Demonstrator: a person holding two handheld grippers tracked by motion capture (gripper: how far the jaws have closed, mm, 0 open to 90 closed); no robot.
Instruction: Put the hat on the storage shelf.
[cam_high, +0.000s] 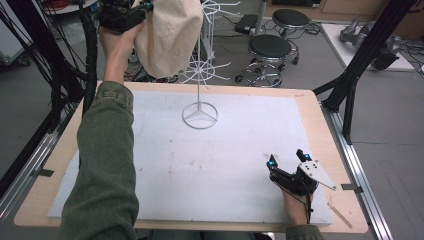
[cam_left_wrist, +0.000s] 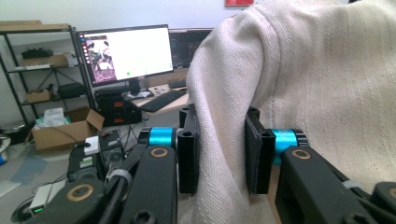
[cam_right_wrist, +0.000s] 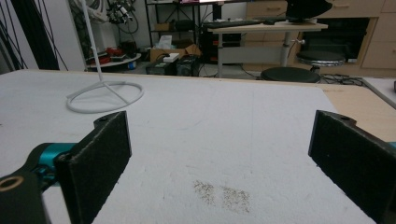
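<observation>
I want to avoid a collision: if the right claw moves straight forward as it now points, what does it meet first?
Probably the ring base of the white wire stand, slightly left of its line. The right claw is open and low over the white mat; depth is unclear.

**Counting what is on the rig**

I am seeing one cream cloth bag (cam_high: 169, 35) hanging up at the one white wire rack (cam_high: 200, 114), which is standing on one desk (cam_high: 310, 107) covered by one white mat (cam_high: 225, 160). I am running two tools: one left tool (cam_left_wrist: 219, 154) and one right tool (cam_high: 286, 159). Behind the desk I am counting two black stools (cam_high: 270, 47). In the left gripper view two monitors (cam_left_wrist: 126, 53) and one open cardboard box (cam_left_wrist: 60, 133) are showing.
</observation>
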